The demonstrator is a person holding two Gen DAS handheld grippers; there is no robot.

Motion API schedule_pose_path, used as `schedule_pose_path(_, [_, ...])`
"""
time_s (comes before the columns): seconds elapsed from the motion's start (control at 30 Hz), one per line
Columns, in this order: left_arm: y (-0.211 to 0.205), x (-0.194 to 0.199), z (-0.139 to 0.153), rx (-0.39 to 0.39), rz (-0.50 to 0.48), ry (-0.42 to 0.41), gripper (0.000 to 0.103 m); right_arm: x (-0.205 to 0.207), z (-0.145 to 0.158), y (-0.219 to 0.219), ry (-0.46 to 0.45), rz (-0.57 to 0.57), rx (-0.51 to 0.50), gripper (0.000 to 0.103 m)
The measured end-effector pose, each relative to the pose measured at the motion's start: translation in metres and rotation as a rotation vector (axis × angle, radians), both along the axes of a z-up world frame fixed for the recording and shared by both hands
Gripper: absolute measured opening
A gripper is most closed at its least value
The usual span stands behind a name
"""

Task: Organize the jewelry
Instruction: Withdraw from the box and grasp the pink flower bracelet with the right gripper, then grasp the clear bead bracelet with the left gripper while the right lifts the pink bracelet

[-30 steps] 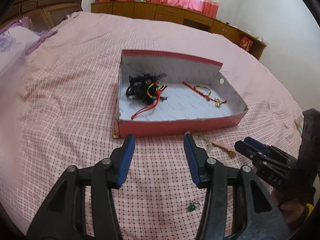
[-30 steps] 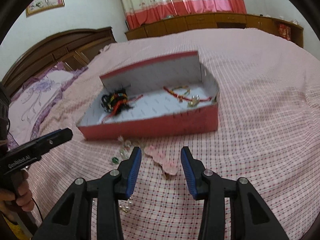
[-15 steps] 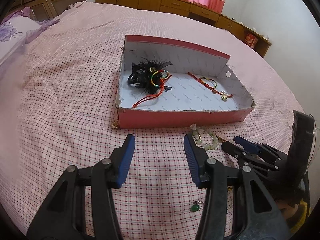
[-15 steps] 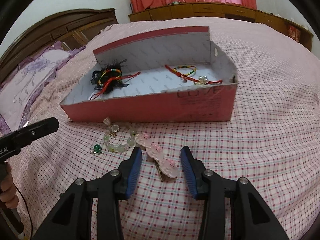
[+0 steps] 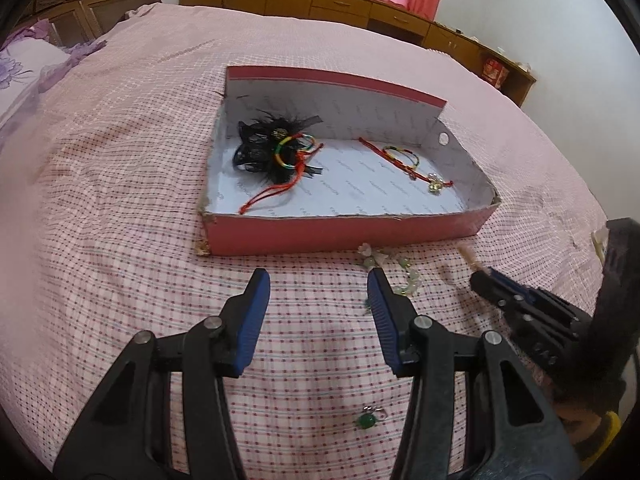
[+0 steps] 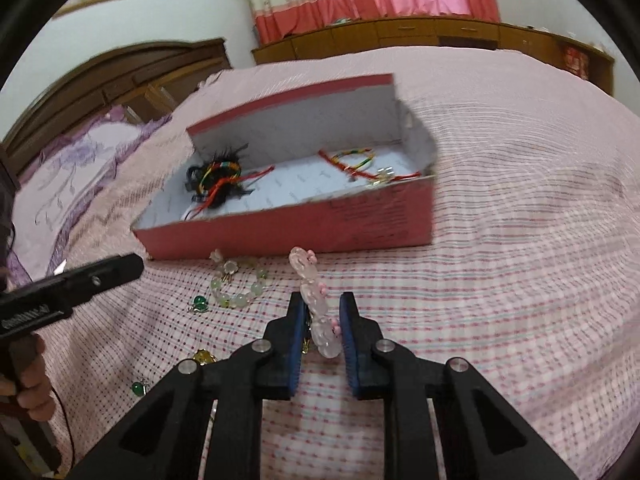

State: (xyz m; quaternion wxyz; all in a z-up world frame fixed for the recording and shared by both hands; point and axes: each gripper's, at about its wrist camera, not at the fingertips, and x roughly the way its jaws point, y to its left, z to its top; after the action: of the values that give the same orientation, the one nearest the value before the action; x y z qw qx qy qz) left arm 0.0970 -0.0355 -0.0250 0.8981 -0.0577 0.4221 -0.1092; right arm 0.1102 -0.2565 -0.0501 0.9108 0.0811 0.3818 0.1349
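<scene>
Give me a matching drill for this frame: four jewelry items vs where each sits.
Items:
1 pink hair clip
2 black feather piece
3 jade bracelet
4 green pendant

Places:
A in the box, left end
B between the closing right gripper jaws
C on the bed, against the box front
D on the bed, under the left gripper

Pairs: 1-B, 2-A, 3-C, 4-D

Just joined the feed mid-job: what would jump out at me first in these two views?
The red box in the middle of the pink checked bed, holding a black feathered piece and red cord bracelets. Nearer, the right gripper is closing around a pale pink hair clip lying in front of the box, beside a green bead bracelet. The left gripper hangs open over bare bedspread.
</scene>
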Motion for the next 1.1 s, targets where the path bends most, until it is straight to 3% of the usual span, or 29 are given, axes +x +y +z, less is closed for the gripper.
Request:
schedule_pose_path(0.57, [-0.045, 0.028, -0.031, -0.003, -0.045, 0.041, 0.039, -0.026, 0.016, -0.057, -0.038, -0.117, 0.076, 0.019])
schedule_pose_path(0.77, [-0.047, 0.038, -0.042, 0.008, -0.014, 0.059, 0.016, -0.028, 0.013, -0.063, -0.033, -0.121, 0.094, 0.019])
schedule_pose_path(1.1, [-0.042, 0.028, -0.034, -0.031, -0.039, 0.03, 0.009, -0.032, 0.007, -0.064, -0.022, -0.119, 0.106, 0.019])
